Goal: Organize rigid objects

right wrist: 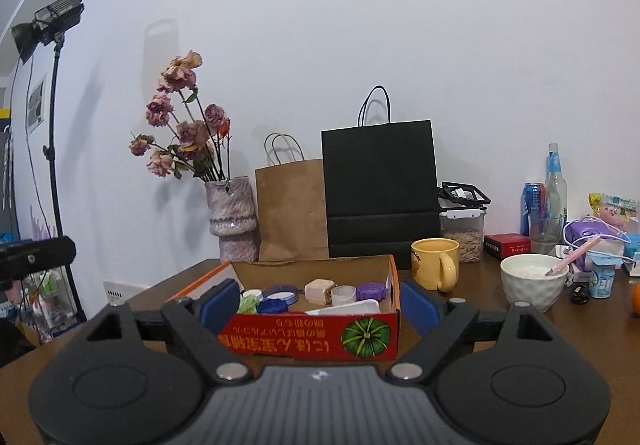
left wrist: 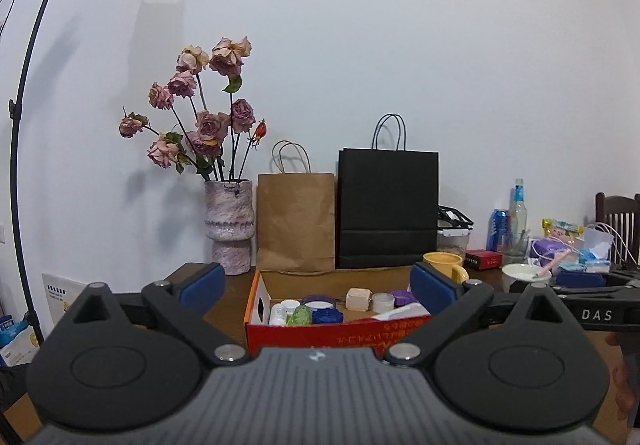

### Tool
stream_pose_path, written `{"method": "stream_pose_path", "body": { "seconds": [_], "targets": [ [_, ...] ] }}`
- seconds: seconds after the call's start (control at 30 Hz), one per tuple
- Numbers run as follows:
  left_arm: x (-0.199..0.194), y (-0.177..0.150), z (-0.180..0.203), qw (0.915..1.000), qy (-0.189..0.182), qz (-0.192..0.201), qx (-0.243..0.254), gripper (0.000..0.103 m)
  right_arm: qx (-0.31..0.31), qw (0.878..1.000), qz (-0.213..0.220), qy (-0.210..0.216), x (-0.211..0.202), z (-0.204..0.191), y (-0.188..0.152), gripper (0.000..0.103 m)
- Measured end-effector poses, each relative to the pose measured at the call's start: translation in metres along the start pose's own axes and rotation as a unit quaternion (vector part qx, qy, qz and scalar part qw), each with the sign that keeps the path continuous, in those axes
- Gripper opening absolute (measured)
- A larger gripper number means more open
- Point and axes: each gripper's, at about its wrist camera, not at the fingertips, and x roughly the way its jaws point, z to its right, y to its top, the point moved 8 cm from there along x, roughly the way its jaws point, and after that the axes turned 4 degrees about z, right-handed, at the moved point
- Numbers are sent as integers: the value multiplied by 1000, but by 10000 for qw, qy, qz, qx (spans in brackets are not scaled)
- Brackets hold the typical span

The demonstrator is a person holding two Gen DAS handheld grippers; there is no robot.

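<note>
A red cardboard box (left wrist: 336,335) (right wrist: 312,337) with a pumpkin print sits on the brown table, right in front of both grippers. Inside lie small rigid items: a beige block (left wrist: 357,299) (right wrist: 319,291), a purple cap (left wrist: 403,297) (right wrist: 371,291), a clear cup (right wrist: 343,295), blue lids (left wrist: 326,316) (right wrist: 272,306), a white bottle (left wrist: 279,315) and a green item (left wrist: 301,315). My left gripper (left wrist: 318,289) is open and empty, its blue pads either side of the box. My right gripper (right wrist: 318,303) is open and empty, likewise straddling the box.
Behind the box stand a vase of dried roses (left wrist: 230,225) (right wrist: 232,219), a brown paper bag (right wrist: 290,211), a black paper bag (right wrist: 380,189) and a yellow mug (right wrist: 436,263). A white bowl with a spoon (right wrist: 534,281), cans, a bottle and packets crowd the right side.
</note>
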Motion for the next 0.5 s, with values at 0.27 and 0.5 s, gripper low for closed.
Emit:
{"method": "stream_pose_path", "body": {
  "seconds": [0.27, 0.5],
  "targets": [
    [-47, -25, 13, 9992, 61, -185, 343, 103, -150, 9998, 92, 128, -50, -13, -12, 95],
    [-94, -44, 21, 9987, 171, -285, 389, 103, -316, 9992, 66, 244, -97, -33, -25, 96]
  ]
}}
